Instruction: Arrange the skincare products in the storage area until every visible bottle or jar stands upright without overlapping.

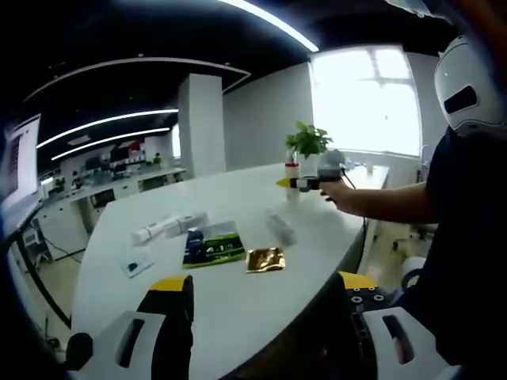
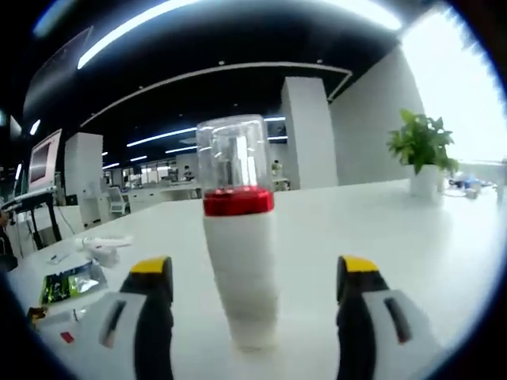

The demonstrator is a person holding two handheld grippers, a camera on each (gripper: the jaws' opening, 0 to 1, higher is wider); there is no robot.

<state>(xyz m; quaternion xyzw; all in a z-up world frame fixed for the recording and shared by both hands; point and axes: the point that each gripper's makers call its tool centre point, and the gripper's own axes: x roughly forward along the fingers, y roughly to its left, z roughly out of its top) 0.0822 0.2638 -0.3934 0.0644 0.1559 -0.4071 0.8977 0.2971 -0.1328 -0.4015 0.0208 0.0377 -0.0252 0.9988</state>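
Note:
A white bottle [image 2: 238, 269] with a red band and a clear cap stands upright on the white table [image 2: 412, 237]. It sits between the jaws of my right gripper [image 2: 255, 279], which is open with a gap on each side of the bottle. In the left gripper view the same bottle [image 1: 291, 169] stands at the far side of the table, with the right gripper [image 1: 287, 183] held around it by a person's hand. My left gripper [image 1: 265, 294] is open and empty at the table's near edge. A white tube [image 1: 166, 229] and a clear item [image 1: 279, 228] lie flat.
A green packet [image 1: 212, 248], a gold sachet [image 1: 264, 259] and a small card [image 1: 136, 265] lie mid-table. A potted plant [image 1: 309, 144] stands at the far edge. The person [image 1: 463, 237] stands at the right side of the table.

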